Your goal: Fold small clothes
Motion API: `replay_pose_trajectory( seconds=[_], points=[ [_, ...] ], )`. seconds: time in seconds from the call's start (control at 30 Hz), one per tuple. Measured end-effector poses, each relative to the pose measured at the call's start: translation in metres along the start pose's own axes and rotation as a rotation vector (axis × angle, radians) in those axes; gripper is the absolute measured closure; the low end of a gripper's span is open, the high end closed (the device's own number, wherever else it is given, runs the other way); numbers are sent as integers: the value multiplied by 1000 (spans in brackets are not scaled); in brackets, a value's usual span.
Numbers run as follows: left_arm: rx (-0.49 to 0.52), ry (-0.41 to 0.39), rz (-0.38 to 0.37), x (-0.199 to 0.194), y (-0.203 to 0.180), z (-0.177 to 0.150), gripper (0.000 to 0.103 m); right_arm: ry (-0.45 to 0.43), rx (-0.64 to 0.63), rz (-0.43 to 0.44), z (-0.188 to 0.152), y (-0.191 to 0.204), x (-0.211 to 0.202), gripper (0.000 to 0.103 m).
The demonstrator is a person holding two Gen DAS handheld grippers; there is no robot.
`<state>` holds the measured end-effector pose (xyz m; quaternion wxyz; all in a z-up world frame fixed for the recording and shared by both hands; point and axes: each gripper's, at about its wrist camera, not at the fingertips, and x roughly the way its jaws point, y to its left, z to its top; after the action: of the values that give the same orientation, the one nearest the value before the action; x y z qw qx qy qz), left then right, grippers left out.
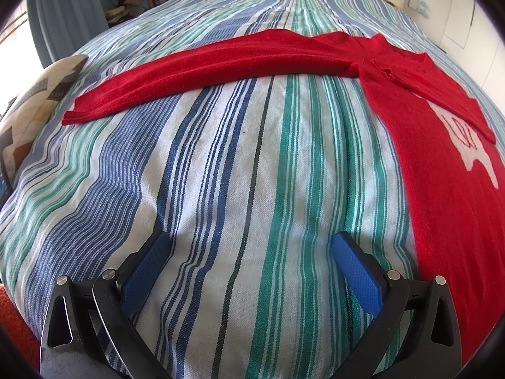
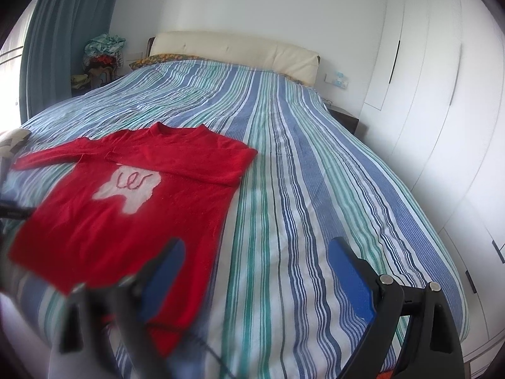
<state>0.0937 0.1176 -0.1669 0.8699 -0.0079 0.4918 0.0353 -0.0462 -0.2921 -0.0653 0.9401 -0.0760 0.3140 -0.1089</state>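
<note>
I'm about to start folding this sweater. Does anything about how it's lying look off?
The red sweater lies flat on the striped bedspread, but unevenly: one sleeve is folded across the chest, while the other sleeve stretches straight out. Both grippers are open and empty. No damage shows.

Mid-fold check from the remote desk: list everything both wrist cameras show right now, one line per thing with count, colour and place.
sweater: 1, red with a white patch, flat on the near left of the bed; right sleeve folded across the chest, left sleeve stretched straight out.
bedspread: 1, blue, green and white stripes, covers the bed.
headboard: 1, cream, far end of the bed.
patterned pillow: 1, yellow-orange, below the headboard.
cushion: 1, beige geometric, left bed edge.
clothes pile: 1, mixed colours, beside the bed's far left corner.
curtain: 1, teal, left wall.
wardrobe: 1, white, right wall.
left gripper: 1, black with blue pads, open over bare bedspread.
right gripper: 1, same, open near the sweater's hem.
</note>
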Motion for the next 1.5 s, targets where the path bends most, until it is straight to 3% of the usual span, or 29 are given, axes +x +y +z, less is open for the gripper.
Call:
replay_pose_trajectory(
  seconds=[0.27,0.33,0.4,0.47,0.57,0.63,0.77,0.87,1.2,1.33,1.5],
  points=[
    [0,4,-2,0,0,0,1,7,8,0,-1,1,0,12],
    [-17,38,-20,-5,4,7,1,8,8,0,-1,1,0,12],
    [-78,40,-92,-20,18,16,2,9,12,-1,0,0,1,12],
    [-170,-22,-174,-43,43,29,2,9,17,-1,0,-1,1,12],
    [-326,-86,-240,-64,95,50,1,15,24,1,-1,-2,3,12],
    [-414,-75,-271,-62,131,63,1,20,29,8,-1,-3,5,12],
    [-545,6,-247,-39,186,77,1,29,48,24,-1,-5,10,12],
    [-586,40,-235,-28,200,75,2,29,62,24,-2,-7,10,12],
    [-476,106,-179,-15,173,72,2,44,88,26,-3,-11,11,12],
    [-476,111,-191,-17,176,73,2,38,72,26,-3,-8,9,12],
    [-647,35,-250,-28,228,88,2,39,67,27,-3,-6,8,12]
  ],
)
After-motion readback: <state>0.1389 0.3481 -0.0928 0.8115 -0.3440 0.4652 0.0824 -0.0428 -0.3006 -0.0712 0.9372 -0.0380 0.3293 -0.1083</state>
